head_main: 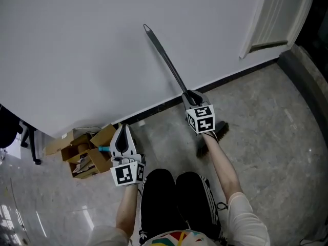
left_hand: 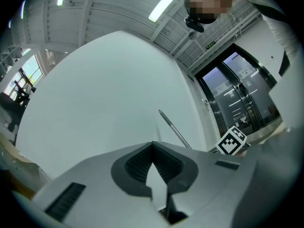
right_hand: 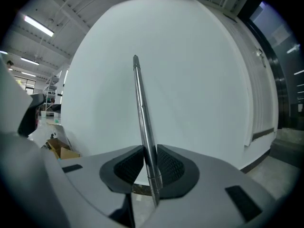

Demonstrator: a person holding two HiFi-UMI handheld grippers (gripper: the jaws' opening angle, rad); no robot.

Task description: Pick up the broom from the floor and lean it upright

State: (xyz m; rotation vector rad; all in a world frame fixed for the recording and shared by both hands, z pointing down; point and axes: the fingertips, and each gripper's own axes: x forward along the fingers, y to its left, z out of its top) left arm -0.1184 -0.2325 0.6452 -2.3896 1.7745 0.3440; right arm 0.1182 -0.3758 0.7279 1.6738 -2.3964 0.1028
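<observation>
The broom's thin metal handle (head_main: 164, 58) slants up to the left in front of the white wall, and its dark brush head (head_main: 215, 136) is low by the floor behind my right hand. My right gripper (head_main: 190, 97) is shut on the lower part of the handle. In the right gripper view the handle (right_hand: 142, 108) stands upright between the ribbed pads of the right gripper (right_hand: 149, 163). My left gripper (head_main: 122, 128) hangs apart at the lower left, shut with nothing in it. In the left gripper view the left gripper (left_hand: 153, 147) has its tips touching, and the handle (left_hand: 173, 128) shows far off.
Open cardboard boxes (head_main: 84, 155) lie on the floor by the wall at the left. A black baseboard (head_main: 230, 78) runs along the wall's foot. A white door (head_main: 277, 14) stands at the upper right. The person's dark-trousered legs (head_main: 174, 199) are below the grippers.
</observation>
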